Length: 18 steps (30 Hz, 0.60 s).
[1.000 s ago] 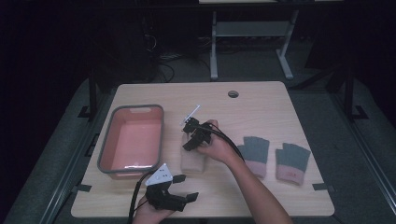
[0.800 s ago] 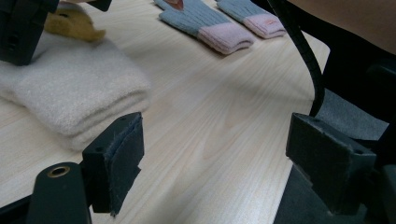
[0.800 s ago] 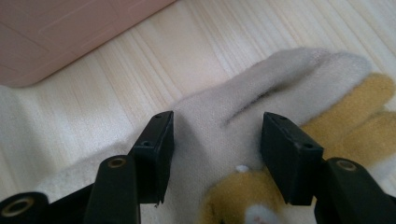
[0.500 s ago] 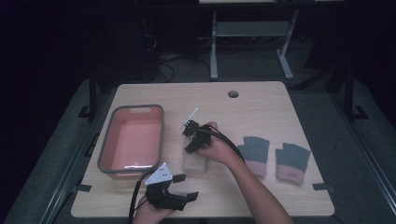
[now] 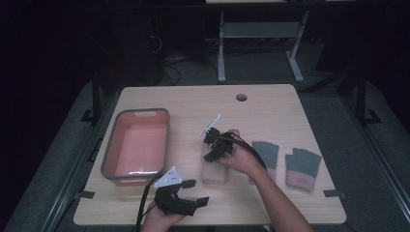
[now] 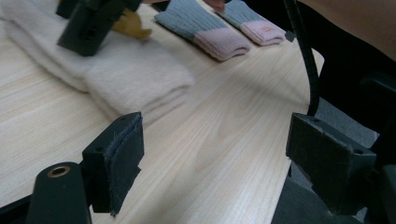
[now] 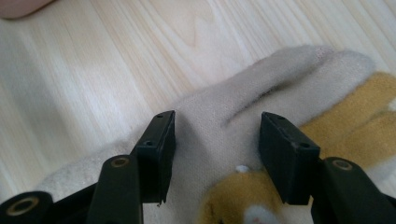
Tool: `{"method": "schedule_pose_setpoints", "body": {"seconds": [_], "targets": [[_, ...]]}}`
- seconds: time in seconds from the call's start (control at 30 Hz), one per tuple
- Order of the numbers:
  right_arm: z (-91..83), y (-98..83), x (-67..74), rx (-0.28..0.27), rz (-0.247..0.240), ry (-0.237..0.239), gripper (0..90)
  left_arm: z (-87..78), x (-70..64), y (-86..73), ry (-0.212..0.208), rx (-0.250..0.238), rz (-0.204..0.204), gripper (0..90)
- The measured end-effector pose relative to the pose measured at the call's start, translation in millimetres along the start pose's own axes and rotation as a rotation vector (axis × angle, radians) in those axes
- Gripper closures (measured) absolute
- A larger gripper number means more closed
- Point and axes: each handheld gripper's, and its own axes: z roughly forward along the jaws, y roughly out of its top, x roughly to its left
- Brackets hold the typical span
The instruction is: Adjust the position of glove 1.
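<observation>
The right gripper (image 7: 212, 156) hovers with jaws parted over the cream sock (image 7: 219, 116), poised to pinch it; the left gripper (image 6: 212, 163) waits released

The right gripper (image 5: 211, 155) slid slightly toward the lower centre of the high view, settling over the cream sock (image 5: 213, 168), its jaws having just narrowed, still parted.

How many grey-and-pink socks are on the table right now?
2. One grey-and-pink sock lies just right of the right hand; the other sock lies right of that, near the table edge. None seems hidden.
</observation>
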Motion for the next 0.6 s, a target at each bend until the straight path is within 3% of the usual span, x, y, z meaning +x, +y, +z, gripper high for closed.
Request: {"method": "schedule_pose_setpoints", "body": {"seconds": [0.27,0.4,0.47,0.6], "targets": [[-19.8,-13.3,1.0,-0.07,0.049,0.017,41.5,7.1,6.7,8.1,0.017,0.015,-0.04,19.3],[-33.9,-24.6,-0.4,-0.115,0.115,0.038,40.1,10.4,10.2,19.1,0.028,0.003,-0.051,19.3],[-39.4,-30.9,-1.3,-0.134,0.147,0.049,39.3,12.7,12.8,25.7,0.033,0.014,-0.035,19.0],[-45.9,-43.5,-0.4,-0.162,0.206,0.056,37.5,20.3,16.9,34.2,0.039,0.013,-0.089,18.8]]}}
